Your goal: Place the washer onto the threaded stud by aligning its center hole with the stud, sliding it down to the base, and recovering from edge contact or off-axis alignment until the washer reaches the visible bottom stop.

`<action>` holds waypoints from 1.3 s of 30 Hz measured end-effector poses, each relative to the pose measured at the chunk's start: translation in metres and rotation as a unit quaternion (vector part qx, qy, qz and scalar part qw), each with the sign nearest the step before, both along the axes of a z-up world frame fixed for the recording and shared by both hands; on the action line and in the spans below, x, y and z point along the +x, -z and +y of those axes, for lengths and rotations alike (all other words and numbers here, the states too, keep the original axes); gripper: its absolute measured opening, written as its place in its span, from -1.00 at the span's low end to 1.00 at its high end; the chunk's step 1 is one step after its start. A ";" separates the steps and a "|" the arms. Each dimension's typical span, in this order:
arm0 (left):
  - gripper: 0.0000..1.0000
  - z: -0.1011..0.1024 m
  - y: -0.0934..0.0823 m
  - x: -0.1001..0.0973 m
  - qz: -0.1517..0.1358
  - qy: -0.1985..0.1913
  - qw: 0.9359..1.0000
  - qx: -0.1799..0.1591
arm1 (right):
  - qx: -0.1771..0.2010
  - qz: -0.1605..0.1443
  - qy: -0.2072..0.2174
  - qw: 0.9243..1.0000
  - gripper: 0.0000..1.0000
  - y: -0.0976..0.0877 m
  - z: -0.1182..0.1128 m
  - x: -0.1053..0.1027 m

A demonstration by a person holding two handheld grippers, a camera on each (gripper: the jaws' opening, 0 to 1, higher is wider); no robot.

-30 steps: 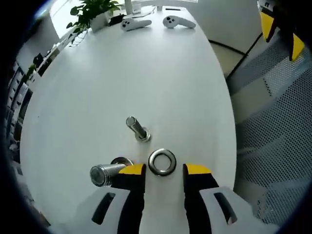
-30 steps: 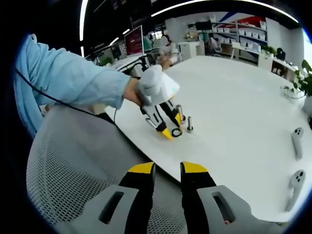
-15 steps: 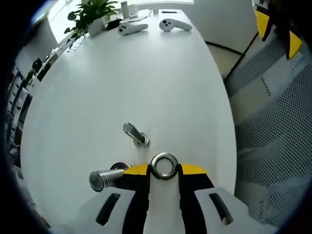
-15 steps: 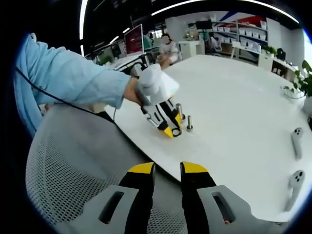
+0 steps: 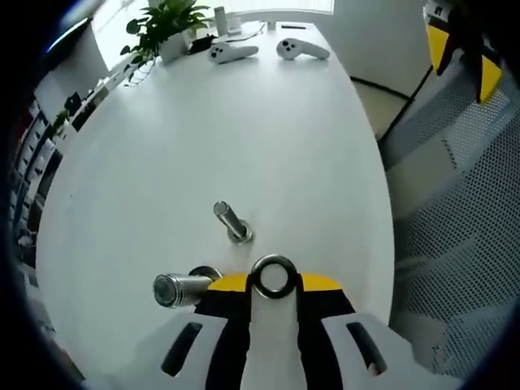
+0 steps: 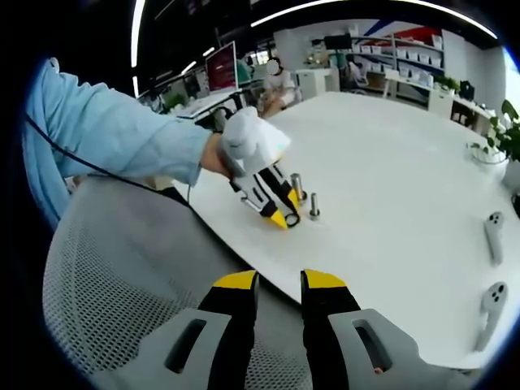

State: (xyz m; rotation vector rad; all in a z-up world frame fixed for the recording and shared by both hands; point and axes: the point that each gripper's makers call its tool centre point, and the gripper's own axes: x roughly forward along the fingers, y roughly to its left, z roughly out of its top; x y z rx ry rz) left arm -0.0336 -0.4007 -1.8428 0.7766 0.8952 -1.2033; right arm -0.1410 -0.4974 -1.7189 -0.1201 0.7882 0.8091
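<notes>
A steel washer [image 5: 274, 276] sits pinched between the yellow tips of my left gripper [image 5: 274, 283], which is shut on it. A small threaded stud [image 5: 232, 222] stands upright on the white table [image 5: 244, 138], just beyond the washer and slightly left. A thicker stud [image 5: 180, 288] stands beside the left jaw. In the right gripper view a person's hand holds the left gripper [image 6: 286, 218] tip-down at the table, close to both studs [image 6: 314, 205]. My right gripper [image 6: 279, 284] hovers over a mesh chair, jaws a little apart with nothing between them.
Two white controllers [image 5: 233, 53] and a potted plant [image 5: 166, 20] lie at the table's far end. A grey mesh chair [image 5: 463, 203] stands beside the table's right edge. The person's blue sleeve [image 6: 106, 134] reaches in from the left. Shelves and desks fill the background.
The left jaws, open around the washer a second ago, have shut on it. Since then the left gripper has shifted slightly with the washer. The right gripper has stayed put.
</notes>
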 end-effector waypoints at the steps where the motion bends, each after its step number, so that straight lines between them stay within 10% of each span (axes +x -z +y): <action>1: -0.63 0.000 0.000 0.000 0.002 -0.003 1.000 -0.001 | 0.000 0.000 0.000 1.000 -0.54 0.000 0.000 0.000; 39: -0.63 0.019 -0.075 0.031 -0.087 0.014 0.996 0.008 | 0.002 -0.006 -0.003 1.000 -0.54 -0.002 0.001 0.001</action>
